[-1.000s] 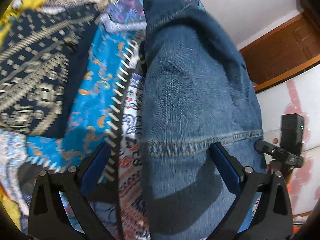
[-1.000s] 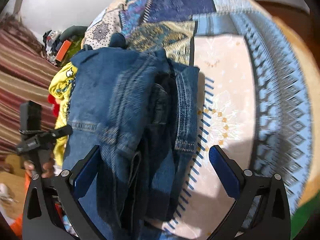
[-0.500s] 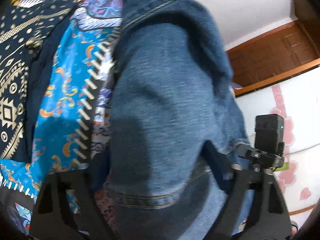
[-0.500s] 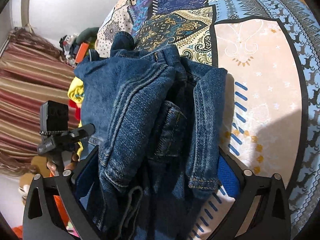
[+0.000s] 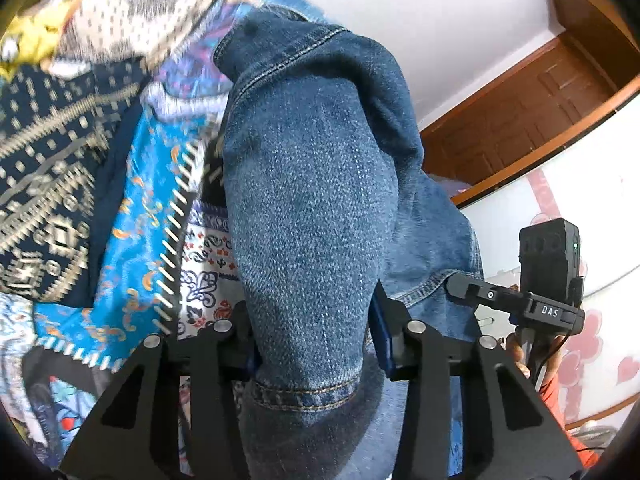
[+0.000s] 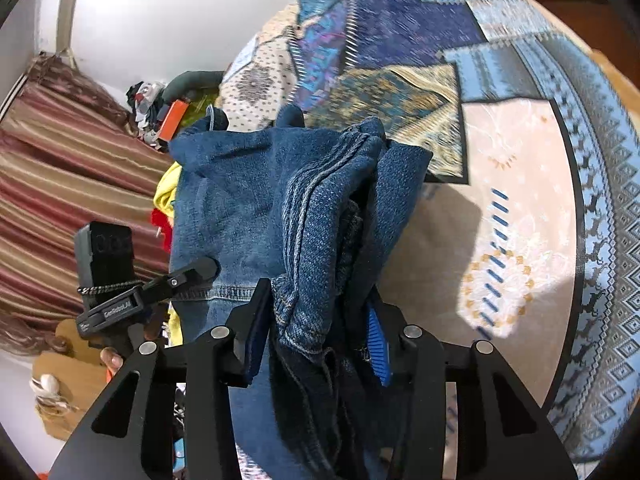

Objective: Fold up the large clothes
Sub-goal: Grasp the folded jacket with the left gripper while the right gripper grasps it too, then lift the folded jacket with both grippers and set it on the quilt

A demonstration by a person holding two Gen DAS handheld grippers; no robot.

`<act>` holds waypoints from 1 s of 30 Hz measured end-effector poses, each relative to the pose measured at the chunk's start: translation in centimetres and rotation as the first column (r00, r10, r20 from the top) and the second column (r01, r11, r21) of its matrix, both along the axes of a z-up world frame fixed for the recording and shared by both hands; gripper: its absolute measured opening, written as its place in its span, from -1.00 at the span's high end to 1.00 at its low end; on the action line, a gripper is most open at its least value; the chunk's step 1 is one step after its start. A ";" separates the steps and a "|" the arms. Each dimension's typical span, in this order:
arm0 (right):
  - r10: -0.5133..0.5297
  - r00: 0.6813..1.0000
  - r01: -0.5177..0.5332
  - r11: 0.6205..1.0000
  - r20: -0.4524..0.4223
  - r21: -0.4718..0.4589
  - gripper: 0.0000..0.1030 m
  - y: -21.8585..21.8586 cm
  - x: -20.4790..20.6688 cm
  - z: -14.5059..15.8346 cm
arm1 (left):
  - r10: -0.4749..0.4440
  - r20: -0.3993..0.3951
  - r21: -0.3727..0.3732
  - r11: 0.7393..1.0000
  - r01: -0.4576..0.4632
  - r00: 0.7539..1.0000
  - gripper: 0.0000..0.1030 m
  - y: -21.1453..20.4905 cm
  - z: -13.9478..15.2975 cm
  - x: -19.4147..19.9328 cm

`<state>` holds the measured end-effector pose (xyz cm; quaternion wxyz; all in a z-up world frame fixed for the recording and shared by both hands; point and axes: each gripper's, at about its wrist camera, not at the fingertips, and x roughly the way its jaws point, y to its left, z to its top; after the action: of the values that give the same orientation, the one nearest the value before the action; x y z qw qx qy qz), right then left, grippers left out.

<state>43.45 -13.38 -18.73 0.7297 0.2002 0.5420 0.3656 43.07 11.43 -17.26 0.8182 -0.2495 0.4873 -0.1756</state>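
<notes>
A pair of blue denim jeans (image 5: 312,184) lies folded over on a patchwork bedspread (image 5: 120,216). My left gripper (image 5: 316,344) is closing on a thick fold of the denim near its stitched hem, and the blue pads press it from both sides. In the right wrist view the jeans (image 6: 312,220) bunch into several layers. My right gripper (image 6: 320,328) is closing on that bunch, pads squeezing it. Both held ends are raised off the bed. The other gripper shows at the edge of each view, with a hand under it.
The patterned bedspread (image 6: 520,200) spreads wide to the right of the jeans. A heap of yellow and red clothes (image 6: 164,200) sits by striped curtains (image 6: 60,184) on the left. A wooden door (image 5: 540,112) and a white wall stand behind the bed.
Both grippers went from wide open around the jeans to clamped on folds of denim. Both have lifted, and the cloth rises with them.
</notes>
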 end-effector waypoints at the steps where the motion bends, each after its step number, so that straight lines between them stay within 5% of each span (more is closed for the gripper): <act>1: 0.002 1.000 -0.002 1.000 0.013 0.002 0.23 0.4 -0.2 0.6 | 0.004 0.014 0.003 1.000 -0.004 1.000 0.18 0.3 0.8 -0.4; 12: 0.058 0.972 -0.072 0.996 0.227 0.053 0.24 9.0 -1.8 8.8 | 0.110 0.216 -0.011 0.994 -0.110 0.970 0.18 9.6 10.4 -6.2; 19: 0.091 0.960 -0.119 0.989 0.265 0.092 0.24 15.5 -0.5 9.4 | 0.168 0.236 0.023 0.984 -0.179 0.957 0.18 16.3 12.6 -6.0; 24: 0.106 0.969 -0.130 0.987 0.225 0.095 0.24 19.9 2.1 7.0 | 0.196 0.192 0.049 0.977 -0.209 0.962 0.18 20.9 9.9 -3.4; 30: 0.109 0.984 -0.118 0.992 0.142 0.054 0.24 23.9 5.3 1.9 | 0.239 0.057 0.026 0.970 -0.241 0.969 0.18 25.0 2.2 1.1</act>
<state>48.76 10.56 -16.81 0.7370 0.1657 0.4887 0.4365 44.17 36.42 -15.08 0.8502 -0.2883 0.4342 -0.0738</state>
